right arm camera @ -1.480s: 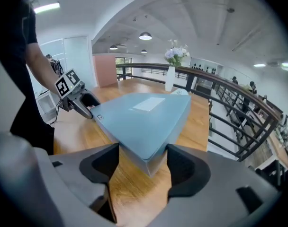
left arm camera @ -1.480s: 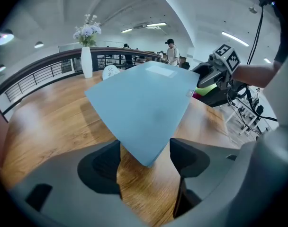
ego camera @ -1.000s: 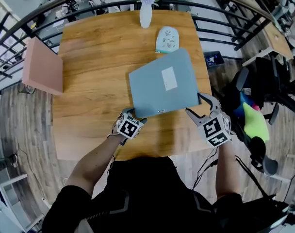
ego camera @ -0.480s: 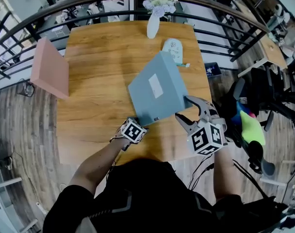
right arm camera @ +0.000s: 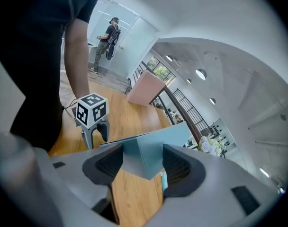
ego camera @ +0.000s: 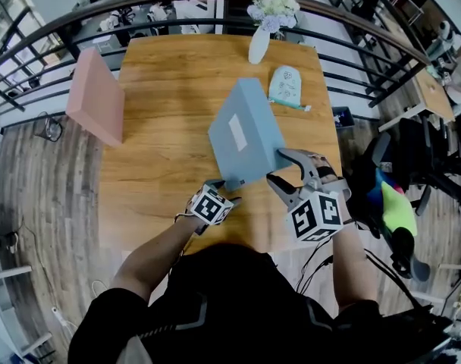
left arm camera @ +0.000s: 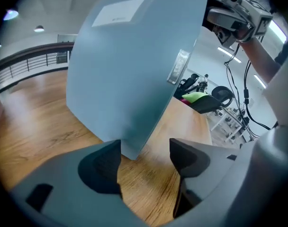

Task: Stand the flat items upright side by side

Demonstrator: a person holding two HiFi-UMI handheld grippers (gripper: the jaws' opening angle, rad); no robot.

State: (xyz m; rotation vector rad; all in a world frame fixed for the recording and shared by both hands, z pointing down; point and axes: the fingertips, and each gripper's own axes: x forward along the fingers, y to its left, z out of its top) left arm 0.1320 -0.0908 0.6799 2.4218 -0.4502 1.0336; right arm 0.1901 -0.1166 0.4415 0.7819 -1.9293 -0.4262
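A blue-grey folder [ego camera: 246,131] with a white label stands tilted on edge above the wooden table [ego camera: 158,154], its low corner near the table's front. My left gripper [ego camera: 227,186] is open round that low corner [left arm camera: 130,148]; a gap shows beside the right pad. My right gripper [ego camera: 278,167] is closing on the folder's near right corner [right arm camera: 143,156], and both pads touch it. A pink flat box [ego camera: 98,105] stands upright at the table's left edge, far from the folder. My left gripper [right arm camera: 91,112] also shows in the right gripper view.
A white vase of flowers [ego camera: 259,42] stands at the table's far edge, with a pale patterned pouch [ego camera: 285,84] just right of the folder. A black railing [ego camera: 139,10] runs behind the table. An office chair with green cloth [ego camera: 393,199] stands at the right.
The folder has risen from lying nearly flat to standing steeply on edge and turned left. My right gripper has narrowed onto its corner; the left gripper stays at the low corner.
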